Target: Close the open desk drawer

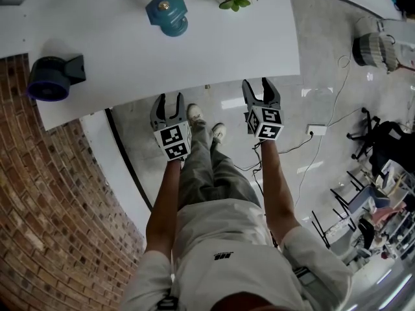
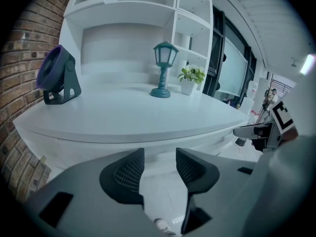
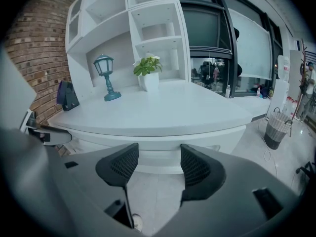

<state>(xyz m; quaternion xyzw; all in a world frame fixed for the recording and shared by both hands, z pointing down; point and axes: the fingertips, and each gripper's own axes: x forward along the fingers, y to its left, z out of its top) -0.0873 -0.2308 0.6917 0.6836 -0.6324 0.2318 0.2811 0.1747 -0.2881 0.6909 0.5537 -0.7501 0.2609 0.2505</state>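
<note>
Just beyond the gaping left tool (image 1: 170, 98) and right tool (image 1: 257, 83) lies the desk (image 1: 194, 50).

Head view steeply down over desk (image 1: 117, 37); gripper views low, near, facing its front edge.

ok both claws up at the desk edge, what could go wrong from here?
1. No open drawer shows in any view; the front panel under the desk top looks flush, so a push may land on the wrong spot.
2. Left claw and right claw are open and empty; an open jaw could catch the desk edge.
3. A hard shove might rock the tall lantern lamp.
</note>
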